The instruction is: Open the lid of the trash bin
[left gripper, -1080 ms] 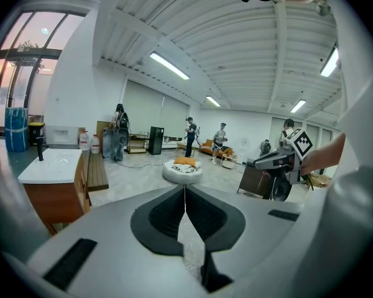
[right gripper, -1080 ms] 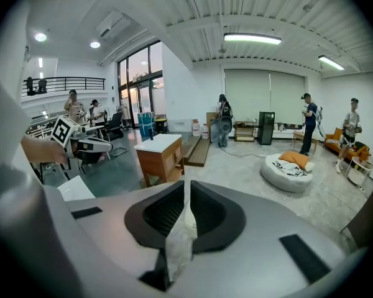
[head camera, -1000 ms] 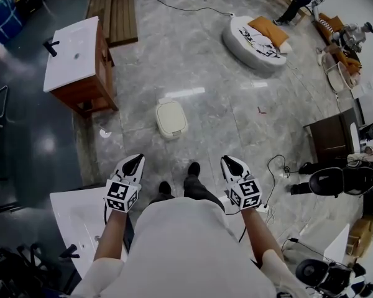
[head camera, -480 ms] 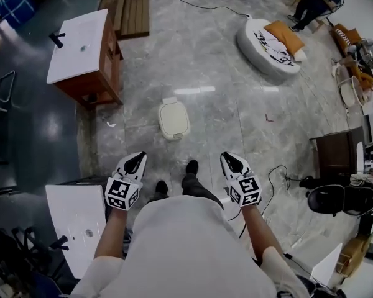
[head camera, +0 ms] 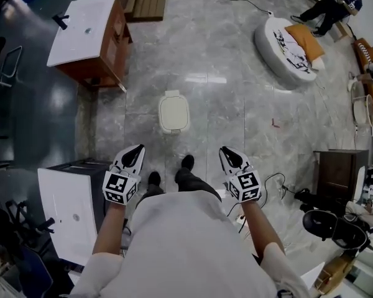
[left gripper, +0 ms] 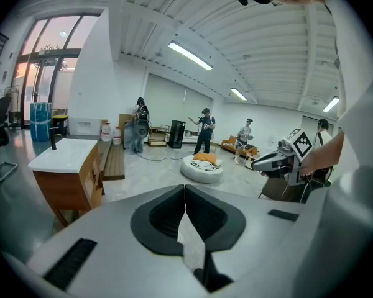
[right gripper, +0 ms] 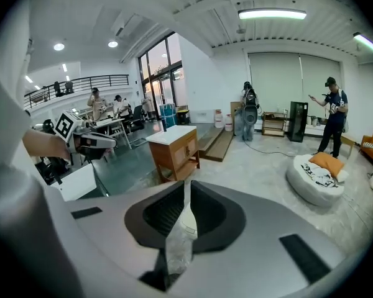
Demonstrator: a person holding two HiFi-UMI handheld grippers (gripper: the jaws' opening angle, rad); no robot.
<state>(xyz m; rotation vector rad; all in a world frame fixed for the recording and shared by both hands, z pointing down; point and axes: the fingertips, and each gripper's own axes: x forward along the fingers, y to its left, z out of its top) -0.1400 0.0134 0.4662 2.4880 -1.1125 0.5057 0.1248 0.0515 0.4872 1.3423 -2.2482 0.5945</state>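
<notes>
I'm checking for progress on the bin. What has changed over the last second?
Only the viewpoint shifted: the wooden cabinet and round cushion slid rightward in the head view. Nothing was grasped. The trash bin stays closed; left gripper and right gripper remain shut, empty, short of it.

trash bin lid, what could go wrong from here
1. The trash bin stands loose on the glossy floor with its lid down. A one-sided pull may slide or tip it rather than lift the lid.
2. The left claw and right claw are both shut and well short of the bin. A shut claw might only knock the lid's edge.
</notes>
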